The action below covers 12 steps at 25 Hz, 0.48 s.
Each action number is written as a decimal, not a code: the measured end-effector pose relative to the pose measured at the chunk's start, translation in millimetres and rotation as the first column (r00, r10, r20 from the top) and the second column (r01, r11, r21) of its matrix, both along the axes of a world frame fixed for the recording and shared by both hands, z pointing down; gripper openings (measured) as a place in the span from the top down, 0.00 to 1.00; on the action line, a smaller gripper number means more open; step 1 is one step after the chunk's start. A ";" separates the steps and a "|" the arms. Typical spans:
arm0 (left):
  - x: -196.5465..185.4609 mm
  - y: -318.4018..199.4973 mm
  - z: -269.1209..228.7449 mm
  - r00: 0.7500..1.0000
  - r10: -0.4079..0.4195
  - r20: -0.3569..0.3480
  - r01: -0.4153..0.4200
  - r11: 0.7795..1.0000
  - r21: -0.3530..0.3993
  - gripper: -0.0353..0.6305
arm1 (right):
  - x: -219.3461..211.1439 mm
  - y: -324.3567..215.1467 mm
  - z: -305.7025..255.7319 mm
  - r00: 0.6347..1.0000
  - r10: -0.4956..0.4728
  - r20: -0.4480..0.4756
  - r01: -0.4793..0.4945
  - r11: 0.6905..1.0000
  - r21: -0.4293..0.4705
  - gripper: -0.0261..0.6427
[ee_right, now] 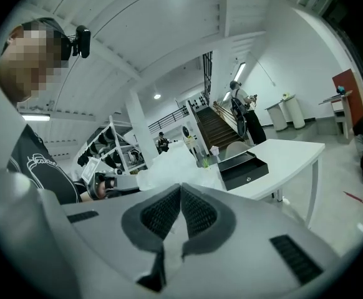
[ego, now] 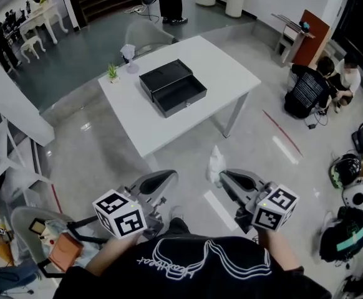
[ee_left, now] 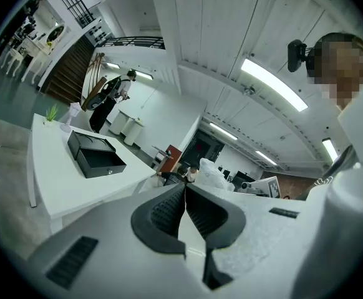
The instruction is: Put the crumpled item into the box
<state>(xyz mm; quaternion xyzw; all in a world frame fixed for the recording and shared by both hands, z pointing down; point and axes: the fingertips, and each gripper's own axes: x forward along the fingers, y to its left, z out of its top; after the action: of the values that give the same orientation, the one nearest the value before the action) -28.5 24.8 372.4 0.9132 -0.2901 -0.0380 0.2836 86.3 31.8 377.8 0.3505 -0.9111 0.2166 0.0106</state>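
An open black box stands in the middle of a white table, well ahead of both grippers. My right gripper is shut on a white crumpled item, held in the air over the floor short of the table. In the right gripper view the crumpled item bulges beyond the closed jaws, with the box farther off. My left gripper hangs beside it, shut with nothing visible in it. The left gripper view shows its tips touching, the box and the crumpled item.
A small plant and a pale cup sit on the table's far left corner. A chair stands behind the table. People sit on the floor at right, near helmets and bags. Another chair is at lower left.
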 end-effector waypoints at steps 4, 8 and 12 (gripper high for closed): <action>-10.9 -46.7 4.9 1.000 0.014 -0.001 -0.014 1.000 -0.018 0.94 | -12.5 -41.6 4.5 1.000 0.011 -0.010 -0.011 1.000 -0.022 0.95; -26.2 -85.5 10.3 1.000 0.023 -0.007 -0.024 0.999 -0.023 0.94 | -27.3 -78.0 7.8 0.999 0.028 -0.025 -0.028 0.999 -0.026 0.95; -37.5 -116.9 14.2 0.999 0.034 -0.009 -0.035 0.999 -0.024 0.94 | -39.0 -105.9 11.7 0.997 0.048 -0.067 -0.049 0.999 -0.010 0.95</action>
<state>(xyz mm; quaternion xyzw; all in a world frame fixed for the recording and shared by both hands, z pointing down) -66.0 -92.2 386.6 0.9144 -0.2736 -0.0336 0.2964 47.3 -74.1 389.5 0.3793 -0.9002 0.2105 0.0377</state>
